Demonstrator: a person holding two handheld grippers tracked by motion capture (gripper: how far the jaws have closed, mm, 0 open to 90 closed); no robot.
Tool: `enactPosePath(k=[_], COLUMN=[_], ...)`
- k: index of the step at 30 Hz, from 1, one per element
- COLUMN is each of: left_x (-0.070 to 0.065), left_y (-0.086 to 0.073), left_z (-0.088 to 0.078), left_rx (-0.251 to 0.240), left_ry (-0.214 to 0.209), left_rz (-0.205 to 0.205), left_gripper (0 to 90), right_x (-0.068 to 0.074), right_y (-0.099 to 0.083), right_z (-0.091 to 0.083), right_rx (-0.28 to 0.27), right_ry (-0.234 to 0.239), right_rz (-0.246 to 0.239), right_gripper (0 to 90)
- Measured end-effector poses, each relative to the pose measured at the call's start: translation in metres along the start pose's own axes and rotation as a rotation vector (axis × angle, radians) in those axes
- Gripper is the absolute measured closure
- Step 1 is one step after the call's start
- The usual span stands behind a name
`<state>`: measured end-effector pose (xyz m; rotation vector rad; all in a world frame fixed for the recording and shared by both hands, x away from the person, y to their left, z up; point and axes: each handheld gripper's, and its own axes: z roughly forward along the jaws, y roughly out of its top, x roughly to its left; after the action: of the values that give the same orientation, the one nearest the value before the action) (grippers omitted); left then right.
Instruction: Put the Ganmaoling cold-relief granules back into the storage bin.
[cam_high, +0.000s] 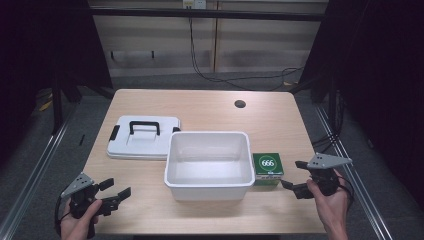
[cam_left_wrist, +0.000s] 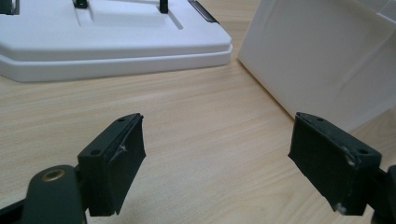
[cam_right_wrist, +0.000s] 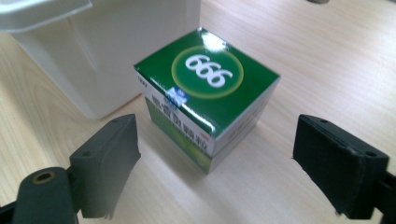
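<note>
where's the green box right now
In the high view the green box sits on the table just right of the white bin, close beside its wall. The open right tool faces it from the right, not touching.

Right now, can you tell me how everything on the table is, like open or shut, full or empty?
White bin: open on top, empty inside.
Lid: off the bin, lying flat beside it, handle up.
Green box: closed, upright on the table next to the bin, not gripped.
Left gripper: open, holding nothing.
Right gripper: open, jaws either side of the green box, not touching it.
</note>
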<state>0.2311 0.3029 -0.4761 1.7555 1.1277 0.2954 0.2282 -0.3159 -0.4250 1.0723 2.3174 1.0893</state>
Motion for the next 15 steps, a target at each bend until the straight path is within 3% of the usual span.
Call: enactPosePath(k=[5,9,15], left_x=[0.000,0.001,0.001], left_y=[0.000,0.000,0.000], left_z=[0.000,0.000,-0.001], left_rx=[-0.004,0.003,-0.003], left_ry=[-0.003,-0.003,-0.007], left_rz=[-0.001,-0.001,0.003], left_gripper=[17.6,17.7,17.7], right_x=[0.001,-0.001,-0.004], right_y=[0.013,0.030,0.048], right_z=[0.001,0.007,0.012], right_rx=[0.027,0.092,0.132], right_ry=[0.010,0.051,0.095], right_rz=[-0.038,-0.099,-0.143], right_gripper=[13.5,13.4,13.6])
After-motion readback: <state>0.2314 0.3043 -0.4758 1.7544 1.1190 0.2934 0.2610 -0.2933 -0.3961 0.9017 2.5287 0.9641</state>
